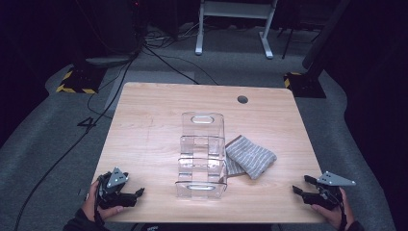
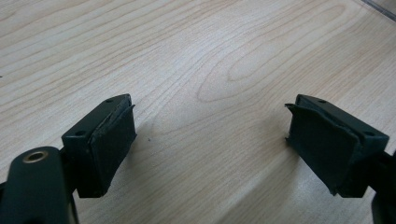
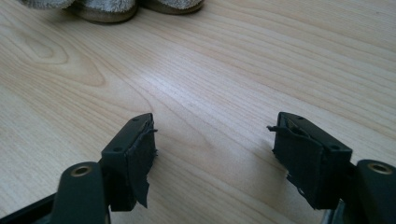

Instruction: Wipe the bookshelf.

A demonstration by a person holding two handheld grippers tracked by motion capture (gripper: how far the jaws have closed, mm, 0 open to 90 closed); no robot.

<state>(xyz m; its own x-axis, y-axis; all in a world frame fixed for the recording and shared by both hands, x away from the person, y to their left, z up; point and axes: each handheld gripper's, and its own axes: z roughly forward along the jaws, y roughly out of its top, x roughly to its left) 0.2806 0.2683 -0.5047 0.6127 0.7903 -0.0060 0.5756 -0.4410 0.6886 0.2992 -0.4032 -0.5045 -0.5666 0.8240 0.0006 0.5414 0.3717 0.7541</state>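
A clear plastic rack (image 1: 202, 154) with several stepped compartments stands in the middle of the wooden table (image 1: 144, 134). Beside it on the right lies a folded grey striped cloth (image 1: 251, 157), whose edge (image 3: 107, 9) shows at the top of the right gripper view. My left gripper (image 1: 139, 192) rests at the table's front left corner, held by a hand, jaws wide apart over bare wood (image 2: 210, 130) with nothing between them. My right gripper (image 1: 300, 185) sits at the front right corner, open too, only bare wood (image 3: 215, 140) between its pads.
A round cable hole (image 1: 242, 99) lies near the table's far right edge. Beyond the table are grey carpet, black cables (image 1: 168, 62), a white desk frame (image 1: 235, 24) and yellow-black striped stand bases (image 1: 77, 82).
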